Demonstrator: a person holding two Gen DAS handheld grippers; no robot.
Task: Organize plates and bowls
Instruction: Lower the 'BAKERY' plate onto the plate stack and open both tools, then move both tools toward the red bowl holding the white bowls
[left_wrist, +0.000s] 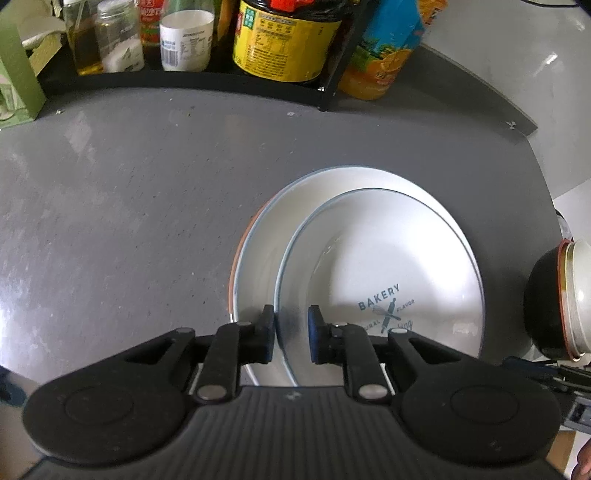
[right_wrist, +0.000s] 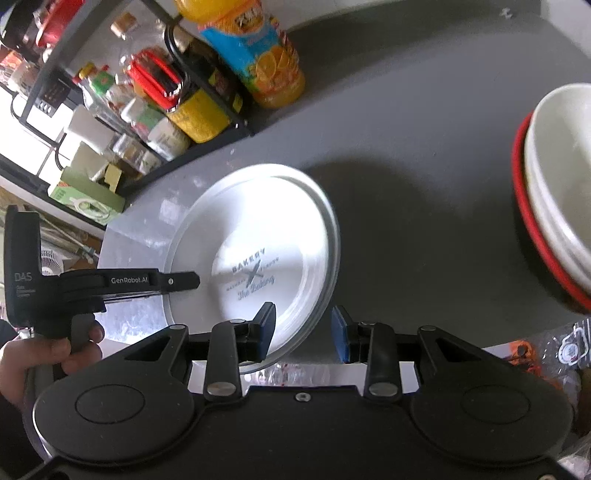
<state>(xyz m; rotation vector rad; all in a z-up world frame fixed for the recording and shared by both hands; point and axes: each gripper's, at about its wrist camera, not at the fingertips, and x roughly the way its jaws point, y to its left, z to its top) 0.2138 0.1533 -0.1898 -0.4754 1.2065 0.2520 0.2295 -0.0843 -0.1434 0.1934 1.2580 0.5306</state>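
White plate (left_wrist: 388, 258) rim between left gripper (left_wrist: 291, 334) fingers, seemingly unclamped; right gripper (right_wrist: 304, 332) wide.

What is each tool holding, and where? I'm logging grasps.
The left tool straddles the top plate's near rim, jaws not visibly closed. The right tool is open, holding nothing.

Glossy plate (left_wrist: 388, 258), seemingly ceramic; matt table (left_wrist: 129, 221).
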